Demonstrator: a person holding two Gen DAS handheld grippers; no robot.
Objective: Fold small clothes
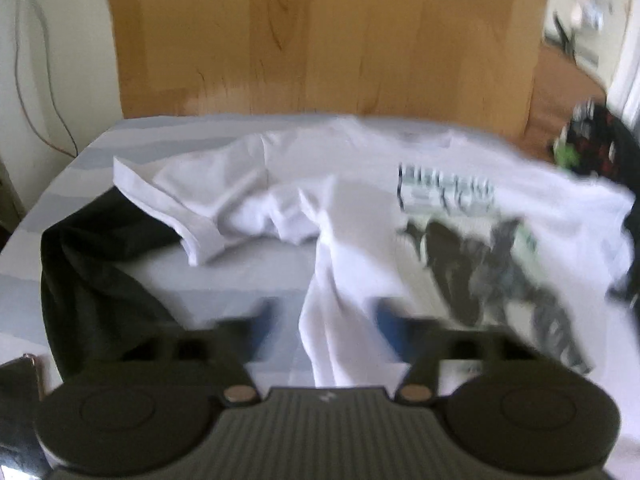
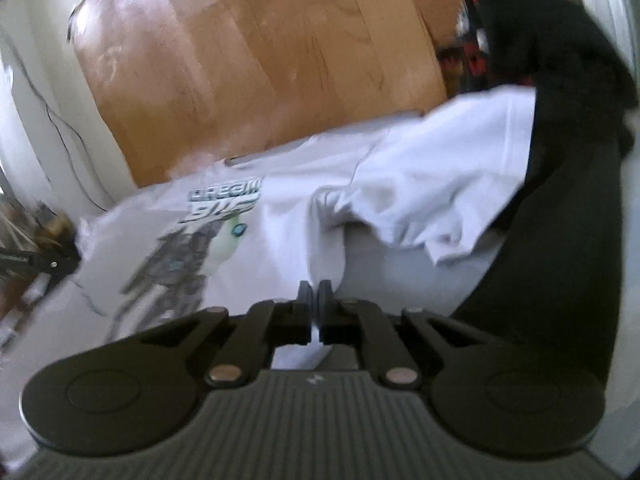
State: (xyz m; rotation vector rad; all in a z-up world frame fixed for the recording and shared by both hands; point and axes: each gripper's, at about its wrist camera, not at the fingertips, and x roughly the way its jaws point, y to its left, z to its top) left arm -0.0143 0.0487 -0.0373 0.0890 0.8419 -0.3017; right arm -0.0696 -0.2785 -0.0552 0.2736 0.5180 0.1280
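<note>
left gripper (image 1: pixel 328 320): jaws spread, shirt (image 1: pixel 360 208) fold between them, not pinched | right gripper (image 2: pixel 315 294): pressed together on shirt hem (image 2: pixel 320 248), likely to lift for folding | shirt ahead on bed (image 1: pixel 100 148); dark garment (image 1: pixel 92 272) left

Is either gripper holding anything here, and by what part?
The right gripper pinches the white printed T-shirt at its lower edge. The left gripper is open, with a bunched fold between its fingers, unclamped.
</note>
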